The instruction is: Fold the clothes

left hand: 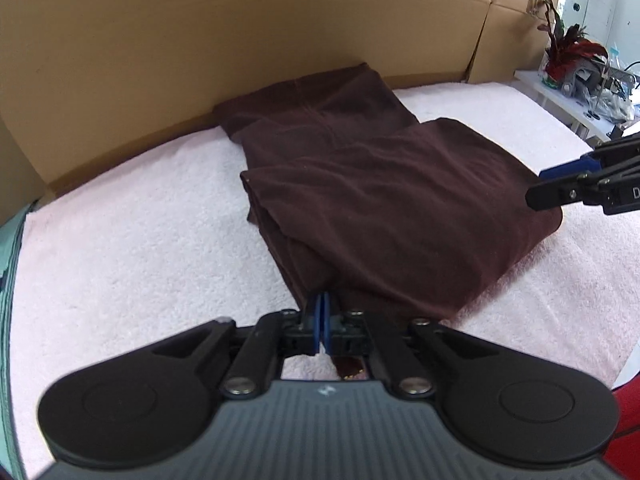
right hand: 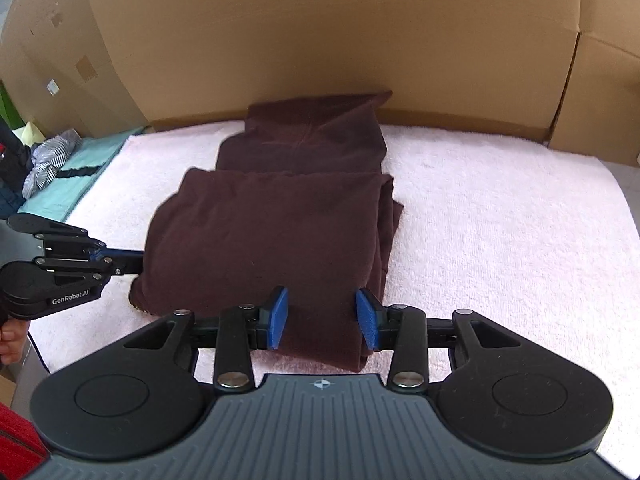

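A dark brown garment [left hand: 384, 200] lies folded on a pink towel [left hand: 120, 248], its doubled part nearest me and a narrower part running back to the cardboard. My left gripper [left hand: 322, 312] is shut, blue pads together, pinching the garment's near edge; more cloth runs under it. From the right wrist, the left gripper [right hand: 138, 264] meets the garment's [right hand: 272, 232] left edge. My right gripper [right hand: 322, 318] is open, its pads standing on either side of the garment's near right fold without pressing it. In the left wrist view the right gripper [left hand: 536, 186] hangs over the garment's right edge.
Tall cardboard boxes [right hand: 320, 40] wall off the back of the towel [right hand: 500, 240]. A teal cloth [right hand: 76, 176] and striped clothing [right hand: 48, 160] lie off to the left. A white shelf [left hand: 560, 96] with a red-leaved plant [left hand: 568, 48] stands at the right. A person's hand [right hand: 10, 344] holds the left gripper.
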`<state>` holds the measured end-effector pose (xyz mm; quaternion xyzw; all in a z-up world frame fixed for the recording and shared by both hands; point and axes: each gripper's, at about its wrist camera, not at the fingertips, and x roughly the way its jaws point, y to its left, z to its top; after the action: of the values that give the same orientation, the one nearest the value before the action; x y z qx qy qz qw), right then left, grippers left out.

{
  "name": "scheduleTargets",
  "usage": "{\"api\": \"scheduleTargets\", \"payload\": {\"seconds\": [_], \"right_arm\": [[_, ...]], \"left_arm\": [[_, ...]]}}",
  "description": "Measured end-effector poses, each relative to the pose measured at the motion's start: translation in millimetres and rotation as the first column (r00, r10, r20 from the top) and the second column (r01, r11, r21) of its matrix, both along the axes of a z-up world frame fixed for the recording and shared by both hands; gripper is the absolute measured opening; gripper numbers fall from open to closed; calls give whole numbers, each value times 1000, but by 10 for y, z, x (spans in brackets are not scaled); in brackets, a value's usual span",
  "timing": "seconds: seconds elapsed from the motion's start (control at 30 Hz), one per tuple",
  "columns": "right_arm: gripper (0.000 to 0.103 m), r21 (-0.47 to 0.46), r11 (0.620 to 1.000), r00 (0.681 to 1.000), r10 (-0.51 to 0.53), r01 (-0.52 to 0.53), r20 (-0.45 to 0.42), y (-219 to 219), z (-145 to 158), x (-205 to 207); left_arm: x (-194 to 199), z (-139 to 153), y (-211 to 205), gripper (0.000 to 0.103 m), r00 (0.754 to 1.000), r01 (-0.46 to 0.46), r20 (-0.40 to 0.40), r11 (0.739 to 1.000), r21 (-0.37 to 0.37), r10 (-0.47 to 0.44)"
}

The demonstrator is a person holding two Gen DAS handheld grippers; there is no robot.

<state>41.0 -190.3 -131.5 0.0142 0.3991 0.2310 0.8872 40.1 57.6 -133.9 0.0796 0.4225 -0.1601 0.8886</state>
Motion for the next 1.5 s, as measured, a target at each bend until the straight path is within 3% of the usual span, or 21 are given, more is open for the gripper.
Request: {"api": "scheduleTargets", "payload": {"seconds": [0.07, 0.13, 0.17, 0.3, 0.47, 0.53, 0.6, 0.67, 0.83, 0.93, 1.0, 1.07, 1.23, 1.3, 1.37, 1.5], "right_arm": [[27, 11, 999, 999, 42, -42, 24, 59, 69, -12], [2, -13, 992, 991, 126, -125, 46, 238, 140, -1], [1, -24, 985, 984, 171, -170, 55, 338, 171, 5], [1, -65, 938, 936, 344, -340, 79, 855, 203, 27], [4, -231, 863, 876, 477, -450, 75, 1352, 35, 15], [5, -266, 858, 877, 474, -440, 79, 1385, -10, 15], [5, -271, 864, 886, 457, -424, 72, 1380, -46, 45], [7, -253, 879, 900, 432, -405, 57, 1357, -66, 78], [8, -237, 897, 918, 395, -374, 45, 1337, -81, 73], [14, -207, 915, 931, 363, -347, 40, 1310, -71, 76], [16, -197, 921, 937, 348, -335, 38, 1290, -78, 87], [17, -187, 928, 942, 335, -323, 35, 1280, -82, 94], [19, -135, 948, 956, 293, -288, 17, 1245, -56, 114], [18, -135, 950, 958, 288, -283, 14, 1248, -48, 110], [18, -141, 950, 959, 285, -280, 13, 1254, -43, 102], [17, -121, 959, 966, 258, -255, 13, 1223, -24, 119]], "left_arm": [[-17, 64, 31, 3, 1000, -14, 0, 999, -38, 14], [-23, 44, 31, 3, 1000, -29, -12, 998, -55, 28], [-25, 31, 30, 2, 999, -37, -18, 997, -63, 36], [-7, -6, 7, 10, 998, -63, -8, 996, -57, 63], [-20, -14, -27, 9, 999, -31, 20, 999, -27, 31], [-39, -15, -24, 15, 999, -26, 35, 1000, -7, 26], [-46, -28, -17, 33, 998, -22, 55, 1000, 16, 21], [-38, -59, -9, 42, 997, -17, 80, 999, 44, 14], [17, -54, 10, 42, 995, 42, 85, 998, 55, -47], [20, -39, 20, 52, 993, 64, 93, 995, 80, -71], [4, -26, 41, 66, 991, 73, 103, 992, 105, -84], [-16, -20, 58, 61, 988, 94, 107, 988, 126, -108], [-17, -64, -24, 34, 976, 168, 116, 976, 142, -185], [1, -83, -69, 11, 973, 189, 112, 973, 131, -204], [-2, -112, -97, 0, 969, 204, 115, 971, 123, -219], [-38, -137, 13, 0, 974, 182, 127, 981, 70, -190]]}}
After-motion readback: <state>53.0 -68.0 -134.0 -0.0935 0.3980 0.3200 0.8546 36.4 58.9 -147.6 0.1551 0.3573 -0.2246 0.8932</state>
